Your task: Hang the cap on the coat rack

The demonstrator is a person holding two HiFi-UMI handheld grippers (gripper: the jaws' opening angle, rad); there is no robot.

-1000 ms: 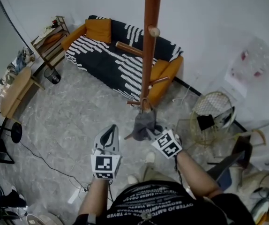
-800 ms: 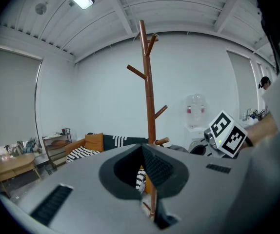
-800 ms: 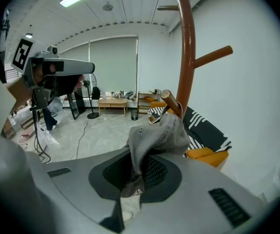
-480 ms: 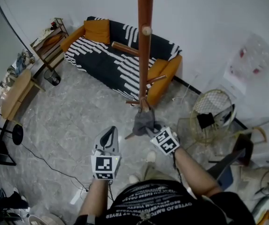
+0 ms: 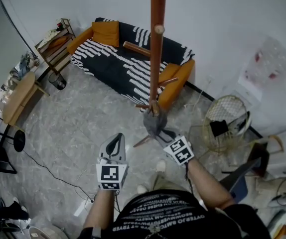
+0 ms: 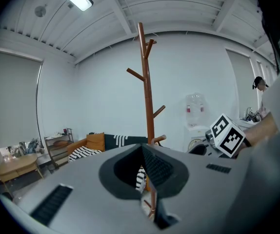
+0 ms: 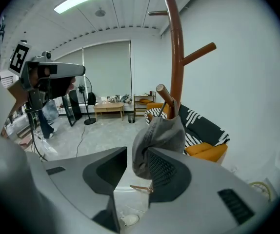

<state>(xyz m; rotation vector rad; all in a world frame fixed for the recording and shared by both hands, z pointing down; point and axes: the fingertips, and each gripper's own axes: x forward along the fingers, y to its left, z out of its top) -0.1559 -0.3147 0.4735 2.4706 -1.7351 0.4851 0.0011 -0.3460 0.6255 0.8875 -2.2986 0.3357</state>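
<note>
The tall brown coat rack [image 5: 155, 44] stands in front of the sofa, and it also shows in the left gripper view [image 6: 146, 96]. A grey cap [image 5: 154, 123] hangs on a low peg [image 7: 163, 94] of the rack. My right gripper [image 5: 164, 133] is right at the cap. Its jaws are opening, and the cap's [image 7: 159, 135] lower edge hangs between them [image 7: 137, 167] without being pinched. My left gripper [image 5: 114, 141] hovers to the left, apart from the rack, shut and empty [image 6: 142, 150].
A black-and-white sofa [image 5: 123, 59] with orange cushions stands behind the rack. A round wire basket [image 5: 225, 118] and clutter lie to the right. A wooden table [image 5: 16, 96] and a shelf [image 5: 53, 44] are at the far left. A cable [image 5: 48, 173] runs over the floor.
The cap has moved up a little and closer to the post. The right gripper has drawn slightly back and to the right. The left gripper has stayed put.
</note>
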